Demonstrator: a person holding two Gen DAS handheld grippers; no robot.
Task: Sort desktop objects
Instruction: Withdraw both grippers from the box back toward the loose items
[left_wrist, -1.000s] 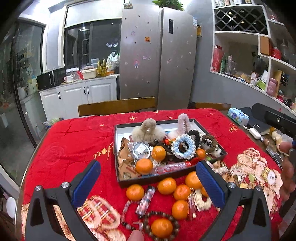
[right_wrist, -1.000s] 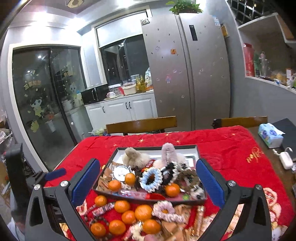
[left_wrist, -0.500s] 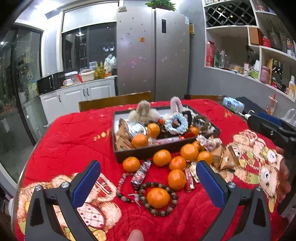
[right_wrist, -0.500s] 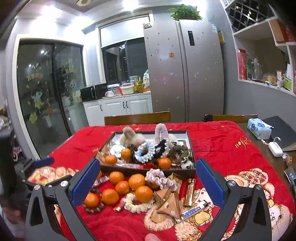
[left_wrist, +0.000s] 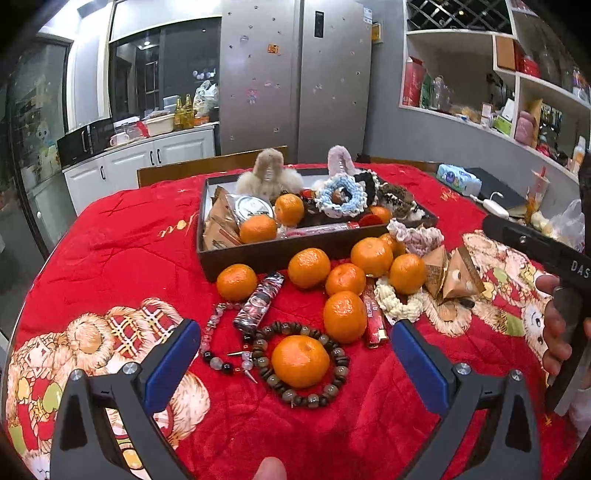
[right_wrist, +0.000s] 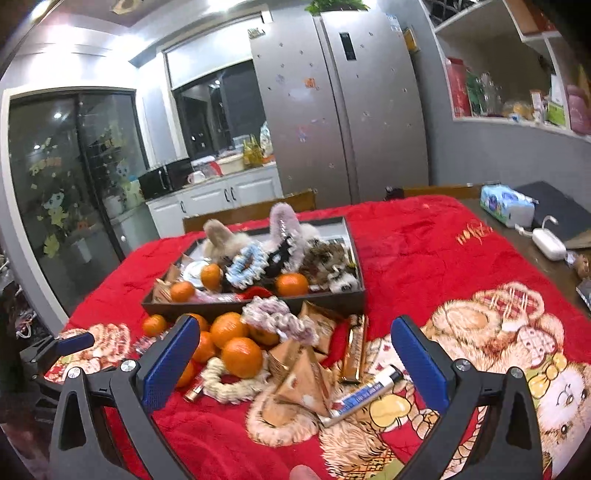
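A dark tray (left_wrist: 280, 251) on the red cloth holds oranges, scrunchies, fluffy clips and packets; it also shows in the right wrist view (right_wrist: 328, 299). Several loose oranges lie in front of it. My left gripper (left_wrist: 295, 354) is open and empty, low over an orange (left_wrist: 300, 361) that sits inside a brown bead bracelet (left_wrist: 334, 386). My right gripper (right_wrist: 295, 350) is open and empty, above brown triangular packets (right_wrist: 303, 373), a white-blue tube (right_wrist: 365, 391) and a cream scrunchie (right_wrist: 229, 387).
A patterned tube (left_wrist: 258, 302), a pink bead string (left_wrist: 218, 332) and red sticks (left_wrist: 373, 314) lie among the oranges. A tissue pack (right_wrist: 506, 206) and white charger (right_wrist: 548, 243) sit at the table's right edge. Chairs stand behind the table.
Both grippers have come down and forward toward the loose items in front of the tray, which now look larger. Both stay open.
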